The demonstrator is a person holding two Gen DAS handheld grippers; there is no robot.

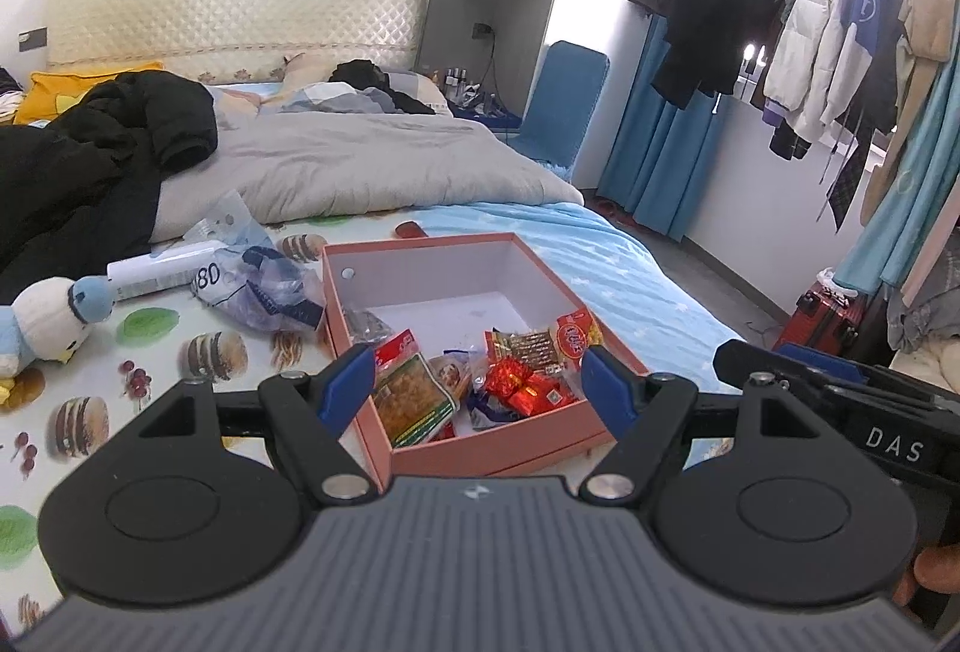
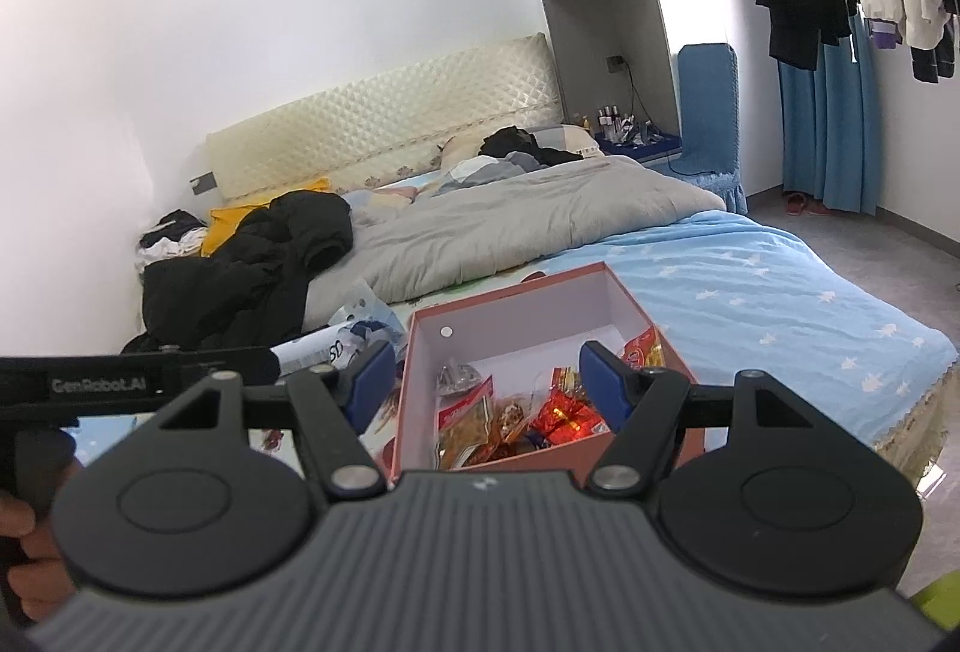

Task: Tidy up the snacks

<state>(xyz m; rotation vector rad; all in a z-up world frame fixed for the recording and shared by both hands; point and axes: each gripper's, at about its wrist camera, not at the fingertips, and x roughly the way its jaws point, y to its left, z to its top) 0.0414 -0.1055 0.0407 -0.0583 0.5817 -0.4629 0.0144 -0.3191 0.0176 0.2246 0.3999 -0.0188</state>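
We note a pink box [image 1: 456, 256] lying open on the bed [image 1: 600, 256], white inside, with its far half bare. The snacks sit bunched at its near end: a green-and-red packet [image 1: 411, 391], shiny red wrapped sweets [image 1: 522, 388], a gold-and-red bar [image 1: 528, 346], an orange packet [image 1: 573, 337] leaning on the right wall, and a small clear wrapper [image 1: 363, 325] against the left wall.

Just left of the box lie a crumpled blue plastic bag [image 1: 258, 280] and a white tube [image 1: 162, 271]; a plush toy [image 1: 48, 319] sits well apart to the left. A grey quilt [image 1: 360, 159] and a black coat [image 1: 90, 147] lie behind.

Our left gripper [image 1: 477, 382] hangs over the box's near end, jaws spread, holding nothing. Our right gripper [image 2: 486, 379] hangs likewise, jaws apart and empty.
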